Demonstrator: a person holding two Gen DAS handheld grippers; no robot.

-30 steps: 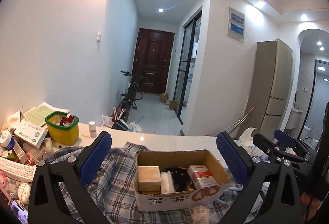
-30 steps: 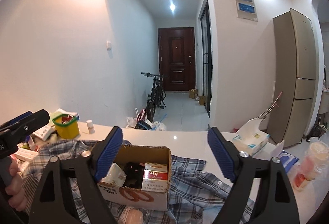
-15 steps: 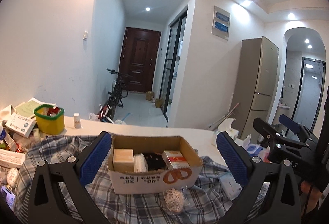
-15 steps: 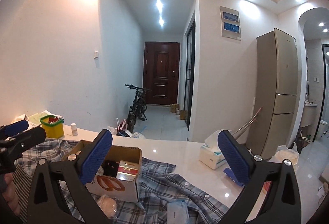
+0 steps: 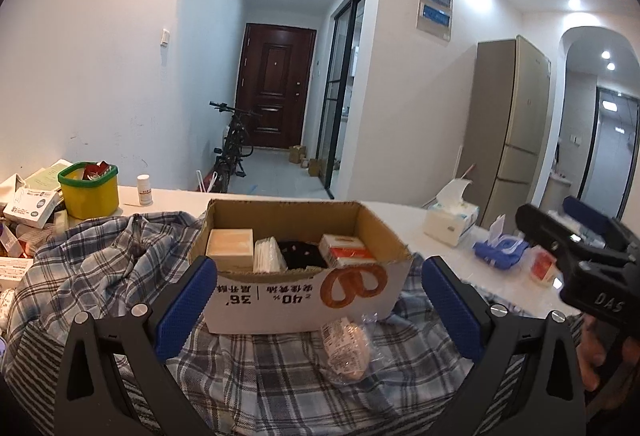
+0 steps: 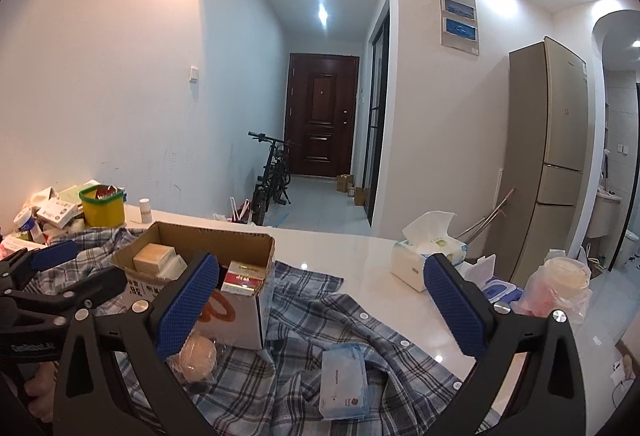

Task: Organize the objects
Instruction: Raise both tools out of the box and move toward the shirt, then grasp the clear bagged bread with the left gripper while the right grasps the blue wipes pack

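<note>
On the worktop (image 6: 360, 260), a box (image 5: 304, 292) sits on a plaid shirt (image 5: 100, 276); the left claw (image 5: 316, 306) and right claw (image 6: 320, 312) both hang spread wide, pinching nothing.

left tongs (image 5: 320, 300) spread wide, right tongs (image 6: 322, 306) spread wide, both empty

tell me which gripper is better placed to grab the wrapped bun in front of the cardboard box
Left. The left gripper is open with the wrapped bun centred between its fingers, before the cardboard box. The right gripper is open too, but the bun sits behind its left finger.
</note>
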